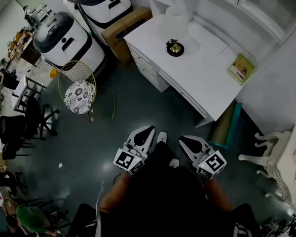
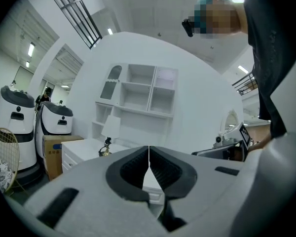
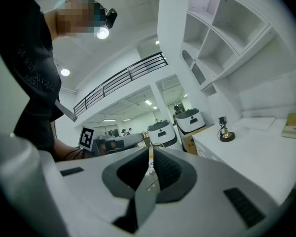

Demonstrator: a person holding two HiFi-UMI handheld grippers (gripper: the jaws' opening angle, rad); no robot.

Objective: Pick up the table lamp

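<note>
The table lamp (image 1: 175, 28) stands on the white desk (image 1: 202, 78) at the upper right of the head view, with a white shade over a brass stem and a round dark base. It also shows far off in the left gripper view as the lamp (image 2: 108, 135), and its base (image 3: 226, 135) in the right gripper view. My left gripper (image 1: 148, 130) and right gripper (image 1: 184, 140) hang side by side over the dark floor, well short of the desk. The left gripper (image 2: 148, 154) is shut and empty, and the right gripper (image 3: 151, 158) is the same.
A green book (image 1: 241, 68) lies at the desk's right end. A cardboard box (image 1: 126, 28) and two white machines (image 1: 64, 41) stand left of the desk. A wire chair with a patterned cushion (image 1: 79, 95) is on the floor at left. Ornate white furniture (image 1: 281, 162) stands at right.
</note>
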